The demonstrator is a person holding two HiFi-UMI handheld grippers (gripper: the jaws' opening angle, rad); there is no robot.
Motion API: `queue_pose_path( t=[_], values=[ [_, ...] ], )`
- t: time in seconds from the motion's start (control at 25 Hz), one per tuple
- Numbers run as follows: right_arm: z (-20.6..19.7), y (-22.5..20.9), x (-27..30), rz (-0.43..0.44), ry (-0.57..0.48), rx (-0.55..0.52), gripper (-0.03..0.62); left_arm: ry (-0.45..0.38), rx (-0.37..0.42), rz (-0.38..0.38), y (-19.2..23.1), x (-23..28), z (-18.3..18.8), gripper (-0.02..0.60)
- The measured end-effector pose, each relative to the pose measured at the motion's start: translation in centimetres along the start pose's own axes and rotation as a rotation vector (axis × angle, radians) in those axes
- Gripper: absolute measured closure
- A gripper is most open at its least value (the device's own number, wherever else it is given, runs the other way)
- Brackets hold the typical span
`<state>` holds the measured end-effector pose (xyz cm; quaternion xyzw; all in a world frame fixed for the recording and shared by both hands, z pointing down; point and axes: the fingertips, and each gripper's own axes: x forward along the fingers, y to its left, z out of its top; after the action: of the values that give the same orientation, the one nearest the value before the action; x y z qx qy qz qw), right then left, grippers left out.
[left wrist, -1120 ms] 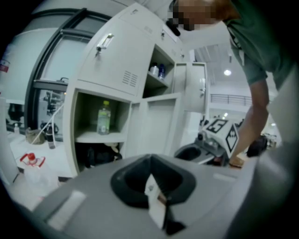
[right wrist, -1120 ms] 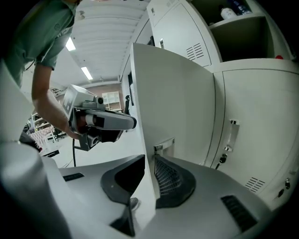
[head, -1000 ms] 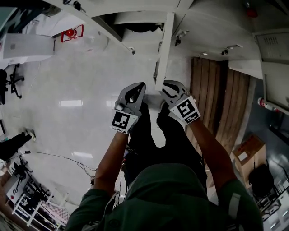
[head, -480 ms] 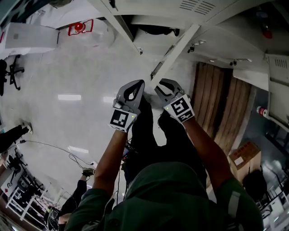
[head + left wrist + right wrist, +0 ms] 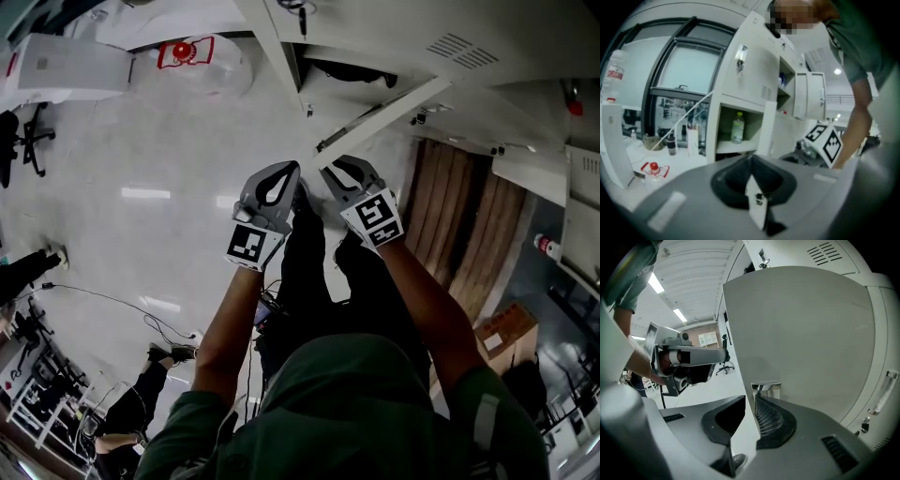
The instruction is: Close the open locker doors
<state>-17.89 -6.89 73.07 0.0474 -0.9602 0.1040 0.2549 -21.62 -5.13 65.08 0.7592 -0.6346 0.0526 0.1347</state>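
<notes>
Standing ajar, pale grey locker door (image 5: 801, 333)

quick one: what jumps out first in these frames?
A white locker door stands ajar at top centre of the head view, with the right tongs at its free edge. The left tongs hang shut right beside them. In the left gripper view, an open compartment holds a bottle.

Glossy pale floor (image 5: 141, 141), dark office chair (image 5: 23, 155) at its left edge, red-outlined marking (image 5: 185, 52) near its far edge, thin cable (image 5: 112, 301), wooden planks (image 5: 459, 225), cardboard box (image 5: 502, 339), clear plastic bottle (image 5: 737, 127)
</notes>
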Motion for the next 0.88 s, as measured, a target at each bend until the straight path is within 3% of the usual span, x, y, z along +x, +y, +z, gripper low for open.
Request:
queue_pose_path(
  t=[0.88],
  values=[
    [5.1,-5.0,6.2,-0.14,0.002,0.067,0.536,-0.022,0.005,-0.017,6.9,1.2,3.1,0.58]
  ],
)
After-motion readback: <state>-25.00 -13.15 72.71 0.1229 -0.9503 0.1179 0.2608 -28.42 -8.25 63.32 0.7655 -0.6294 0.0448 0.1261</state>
